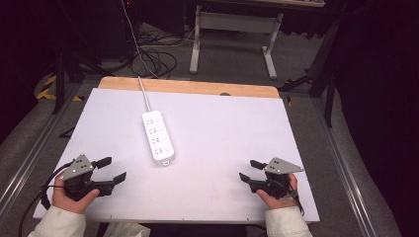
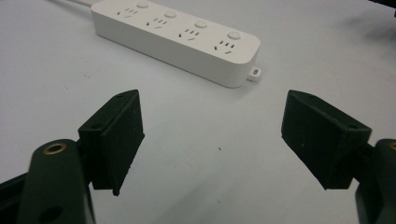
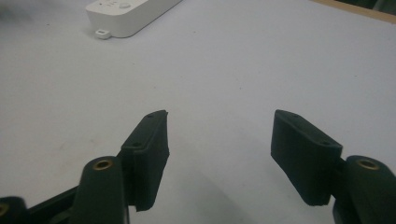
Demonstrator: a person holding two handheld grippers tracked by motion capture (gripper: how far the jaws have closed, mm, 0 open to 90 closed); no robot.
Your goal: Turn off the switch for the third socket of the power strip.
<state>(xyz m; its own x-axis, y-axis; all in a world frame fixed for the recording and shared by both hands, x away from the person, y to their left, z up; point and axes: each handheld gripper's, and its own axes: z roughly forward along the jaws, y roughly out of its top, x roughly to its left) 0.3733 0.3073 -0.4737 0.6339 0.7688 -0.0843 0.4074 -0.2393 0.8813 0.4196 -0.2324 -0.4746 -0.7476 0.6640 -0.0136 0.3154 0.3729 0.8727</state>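
Observation:
A white power strip [image 1: 158,138] with several sockets lies flat on the white table [image 1: 222,128], left of centre, its cord running off the far edge. In the left gripper view the power strip [image 2: 177,39] sits just beyond the open jaws. Its near end, the power strip [image 3: 128,11], shows at the top left of the right gripper view. My left gripper [image 1: 112,169] rests open at the near left, nothing between its fingers. At the near right my right gripper [image 1: 251,170] is open too, apart from the strip.
The table's wooden far edge [image 1: 188,87] borders a floor with cables [image 1: 158,59] and a metal desk frame [image 1: 232,29]. Metal rails [image 1: 29,163] run along both sides. Bare white surface lies between the two grippers.

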